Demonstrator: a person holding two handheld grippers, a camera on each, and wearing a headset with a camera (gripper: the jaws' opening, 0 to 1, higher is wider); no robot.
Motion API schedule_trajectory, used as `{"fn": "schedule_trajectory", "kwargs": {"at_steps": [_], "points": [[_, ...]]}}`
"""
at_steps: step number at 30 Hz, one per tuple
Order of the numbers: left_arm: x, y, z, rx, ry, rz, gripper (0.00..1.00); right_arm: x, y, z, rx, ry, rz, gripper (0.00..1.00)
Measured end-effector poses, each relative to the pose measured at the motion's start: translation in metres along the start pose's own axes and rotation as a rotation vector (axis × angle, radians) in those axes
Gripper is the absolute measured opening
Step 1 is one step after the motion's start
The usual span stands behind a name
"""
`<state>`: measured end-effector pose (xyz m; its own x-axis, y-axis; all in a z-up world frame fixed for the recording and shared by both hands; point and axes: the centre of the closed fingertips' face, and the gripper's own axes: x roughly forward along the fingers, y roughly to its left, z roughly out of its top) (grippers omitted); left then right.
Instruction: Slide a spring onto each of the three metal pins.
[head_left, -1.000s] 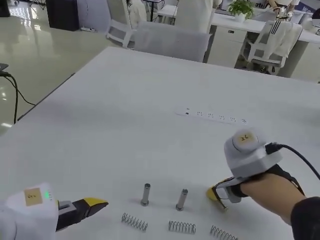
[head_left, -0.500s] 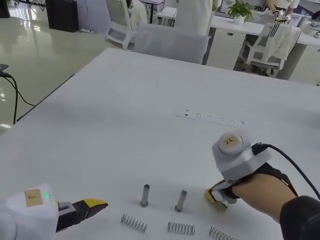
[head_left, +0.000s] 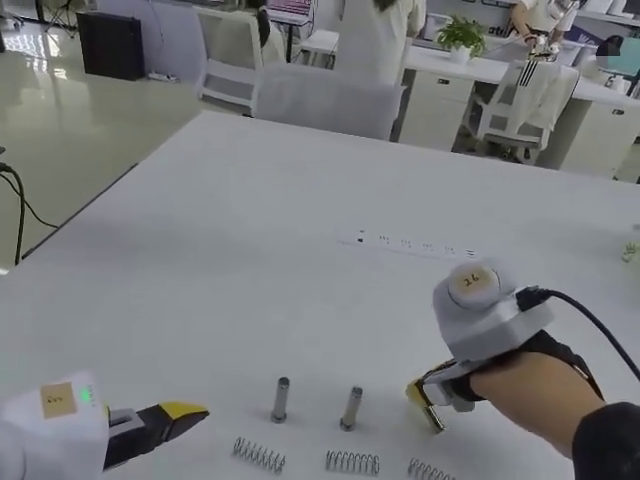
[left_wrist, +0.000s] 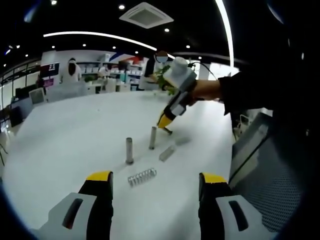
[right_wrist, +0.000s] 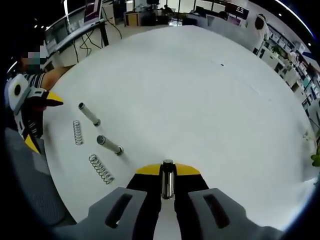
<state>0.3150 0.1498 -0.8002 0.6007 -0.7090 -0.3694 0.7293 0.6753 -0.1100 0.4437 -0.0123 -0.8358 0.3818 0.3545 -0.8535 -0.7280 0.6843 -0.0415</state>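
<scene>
Springs are lying three in a row near the front edge of the desk in the head view, each long axis running roughly left to right. Just behind them the left pin and the middle pin are standing upright, both bare. The left gripper is hovering low at the left end of the row, pointing along it. The right gripper is tilting down just behind the rightmost spring.

In the left gripper view the fingers are standing well apart and holding nothing. The nearest spring is lying straight ahead of the gap, its long axis slanting across from finger toward finger. The other two are trailing away toward the right gripper.

In the right gripper view the fingers are clamping the third pin, which is pointing out along them. Whether its foot is touching the desk I cannot tell. The two standing pins and two springs are sitting off to the left.

The free left gripper is looking nearer to a spring, so the pick is probably falling to it. With the axis lying across the gap, it is likely needing a wrist turn to close on the coils sideways rather than end to end.
</scene>
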Motion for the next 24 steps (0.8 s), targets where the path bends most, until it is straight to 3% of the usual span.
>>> {"fn": "schedule_trajectory", "kwargs": {"at_steps": [10,24], "points": [[-0.003,-0.004,0.007,0.025,-0.005,-0.005,0.65,-0.016,0.006,-0.003,0.028,-0.043,0.01,0.05],[-0.004,-0.007,0.009,0.035,-0.001,-0.007,0.65,-0.026,0.009,-0.012,0.073,-0.085,0.018,0.05]]}}
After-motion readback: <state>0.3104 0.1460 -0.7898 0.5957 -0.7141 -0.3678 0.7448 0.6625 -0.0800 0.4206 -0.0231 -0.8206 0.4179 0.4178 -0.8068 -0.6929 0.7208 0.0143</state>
